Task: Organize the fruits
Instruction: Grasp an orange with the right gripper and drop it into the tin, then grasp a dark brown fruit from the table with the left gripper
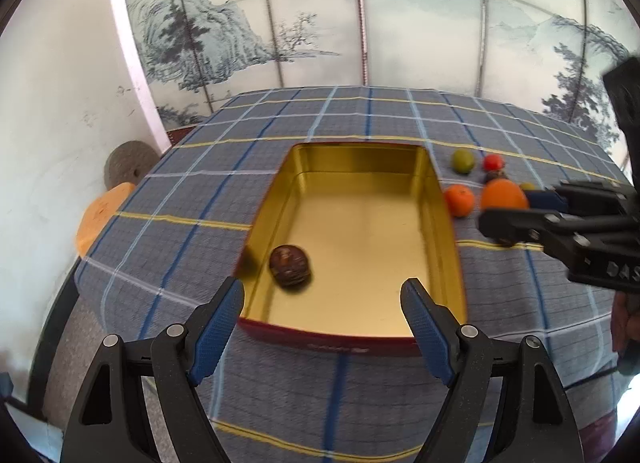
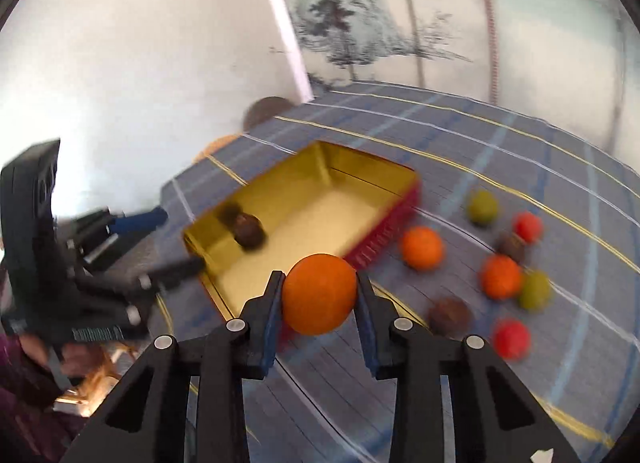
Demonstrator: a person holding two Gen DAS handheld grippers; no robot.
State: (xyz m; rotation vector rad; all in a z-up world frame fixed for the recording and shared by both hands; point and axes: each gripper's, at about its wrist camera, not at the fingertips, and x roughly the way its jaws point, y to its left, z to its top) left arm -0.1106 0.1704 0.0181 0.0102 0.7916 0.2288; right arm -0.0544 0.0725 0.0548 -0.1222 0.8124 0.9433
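Checked blue-grey cloth with yellow and white lines covers the surface (image 1: pixel 192 183), set before a white wall and glass panels painted with an ink landscape (image 1: pixel 208 35).

Right tongs (image 2: pixel 319 295) are closed on an orange (image 2: pixel 320 293), both pads pressed to its sides, held above the cloth just outside the near corner of the tin. In the left wrist view the same orange shows only partly behind the black fingers. Left tongs (image 1: pixel 322 305) stand wide apart with nothing between them, over the near end of the tin.

An open tin (image 1: pixel 448 239), gold inside and red outside, sits on the cloth. One dark brown round fruit (image 1: pixel 289 265) lies in its near left corner.

Loose fruit lies beside the tin: a second orange (image 2: pixel 422 248), a third (image 2: pixel 501 276), two green pieces (image 2: pixel 483 207) (image 2: pixel 535 289), two red (image 2: pixel 527 226) (image 2: pixel 511 339) and two brown (image 2: pixel 450 314) (image 2: pixel 512 245). Motion blur softens them, so kinds cannot be told.

A purple sleeve (image 2: pixel 16 367) is cut off at the lower left.
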